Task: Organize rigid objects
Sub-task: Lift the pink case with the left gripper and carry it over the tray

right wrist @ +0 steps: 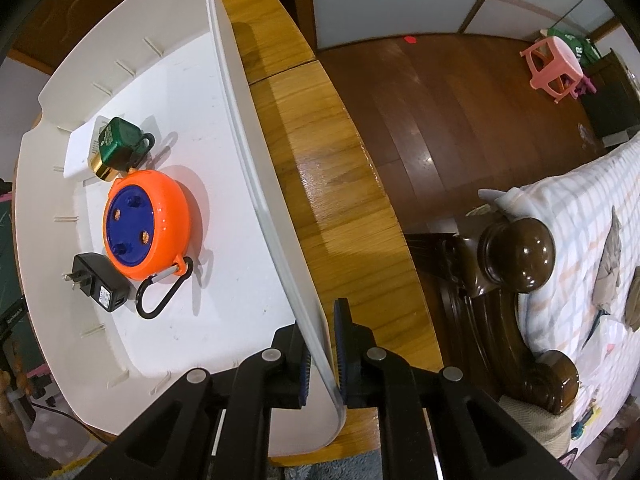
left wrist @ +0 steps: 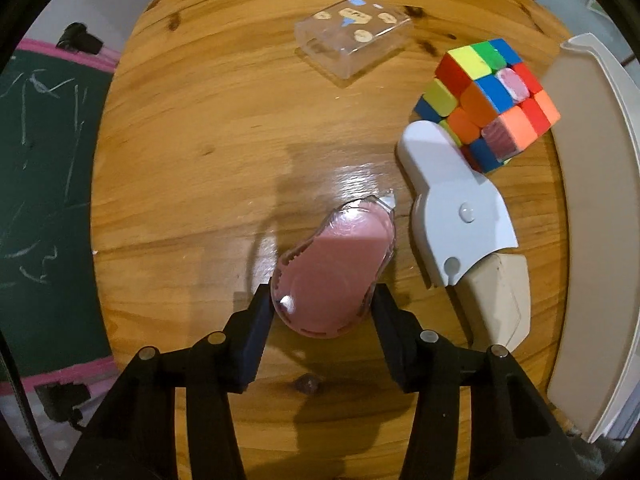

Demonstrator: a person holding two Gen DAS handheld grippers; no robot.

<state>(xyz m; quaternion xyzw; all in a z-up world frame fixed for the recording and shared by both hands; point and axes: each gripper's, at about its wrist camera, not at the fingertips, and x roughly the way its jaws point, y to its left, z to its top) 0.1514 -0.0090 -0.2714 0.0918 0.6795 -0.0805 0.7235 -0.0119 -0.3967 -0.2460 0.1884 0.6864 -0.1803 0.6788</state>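
In the left wrist view a pink correction-tape dispenser [left wrist: 336,248] in a clear shell lies flat on the wooden table [left wrist: 192,160]. My left gripper [left wrist: 324,300] points down over it, and both pads press on the sides of its near end. To its right lie a white and beige hinged gadget [left wrist: 456,208] and a colour cube [left wrist: 492,100]; a clear plastic box [left wrist: 354,34] sits farther off. In the right wrist view my right gripper [right wrist: 320,320] is shut on the side wall of the white bin [right wrist: 232,80], one finger inside and one outside.
The bin holds an orange and blue round reel [right wrist: 148,224] with a carabiner, a black plug adapter [right wrist: 100,284] and a green block [right wrist: 120,144]. The bin's wall [left wrist: 592,200] borders the table's right side. A bed post [right wrist: 516,252] and dark floor lie beyond the table edge.
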